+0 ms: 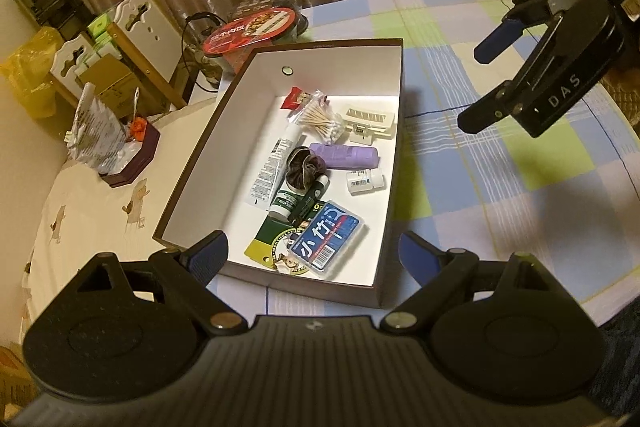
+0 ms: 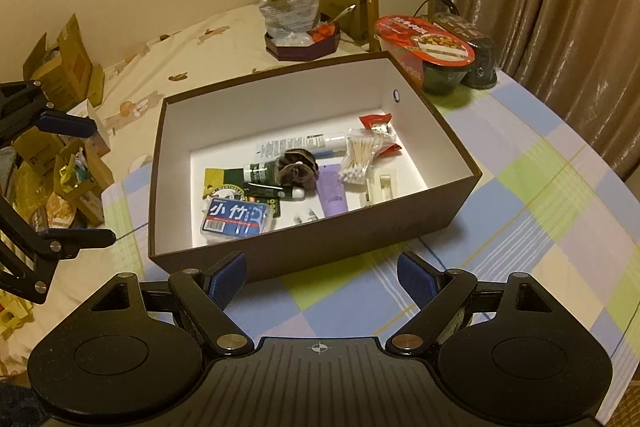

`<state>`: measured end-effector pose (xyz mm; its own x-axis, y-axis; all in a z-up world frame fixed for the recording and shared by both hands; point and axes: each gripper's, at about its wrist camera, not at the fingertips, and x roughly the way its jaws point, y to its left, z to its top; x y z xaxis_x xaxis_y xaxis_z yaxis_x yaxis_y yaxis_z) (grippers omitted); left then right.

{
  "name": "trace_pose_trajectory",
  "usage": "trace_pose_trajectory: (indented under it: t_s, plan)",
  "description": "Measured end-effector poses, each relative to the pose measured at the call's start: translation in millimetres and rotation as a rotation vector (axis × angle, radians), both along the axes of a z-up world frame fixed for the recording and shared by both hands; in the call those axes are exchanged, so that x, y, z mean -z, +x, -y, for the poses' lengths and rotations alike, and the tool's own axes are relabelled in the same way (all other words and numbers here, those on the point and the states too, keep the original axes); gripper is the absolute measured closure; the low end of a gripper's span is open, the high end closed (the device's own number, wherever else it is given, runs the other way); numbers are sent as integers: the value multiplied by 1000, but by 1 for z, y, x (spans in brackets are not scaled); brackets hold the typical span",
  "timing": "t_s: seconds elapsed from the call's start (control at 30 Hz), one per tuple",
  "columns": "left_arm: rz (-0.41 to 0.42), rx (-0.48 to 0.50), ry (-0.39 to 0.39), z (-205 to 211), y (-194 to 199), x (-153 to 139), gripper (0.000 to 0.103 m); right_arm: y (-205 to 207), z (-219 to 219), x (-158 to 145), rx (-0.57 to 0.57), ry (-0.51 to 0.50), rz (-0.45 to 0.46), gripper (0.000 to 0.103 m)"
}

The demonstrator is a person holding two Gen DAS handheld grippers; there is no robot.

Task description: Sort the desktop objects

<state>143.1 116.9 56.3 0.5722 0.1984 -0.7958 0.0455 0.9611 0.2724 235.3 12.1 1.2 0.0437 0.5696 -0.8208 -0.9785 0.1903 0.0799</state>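
Observation:
A brown box (image 1: 200, 155) with a white inside stands on the checkered tablecloth. In it lie a blue floss case (image 1: 328, 241), a purple tube (image 1: 346, 155), a bag of cotton swabs (image 1: 320, 121), a dark scrunchie (image 1: 306, 167), a white tube (image 1: 276, 163), a small white bottle (image 1: 365, 181) and a cream clip (image 1: 370, 121). My left gripper (image 1: 312, 255) hovers open and empty at the box's near short end. My right gripper (image 2: 322, 271) is open and empty before the box's long side (image 2: 304, 251). Each gripper shows in the other's view: the right gripper (image 1: 486, 81), the left gripper (image 2: 80, 183).
An instant noodle bowl with a red lid (image 2: 426, 41) stands just beyond the box, next to a dark cup (image 2: 480, 67). A dark octagonal box with a crumpled bag (image 2: 304, 43) sits further back. The checkered cloth (image 2: 540, 195) extends right of the box. Cardboard boxes (image 2: 60, 67) lie off the table.

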Motion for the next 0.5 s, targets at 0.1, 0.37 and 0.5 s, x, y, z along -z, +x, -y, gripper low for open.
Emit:
trace_pose_trajectory:
  t_s: [0.1, 0.37, 0.5]
  plan:
    - [-4, -18, 0, 4, -3, 1, 12, -1, 4, 1, -11, 2, -1, 18]
    - [-2, -59, 15, 17, -10, 0, 12, -5, 14, 0, -44, 15, 10, 18]
    - [8, -97, 16, 24, -14, 0, 12, -7, 20, 0, -58, 24, 23, 18]
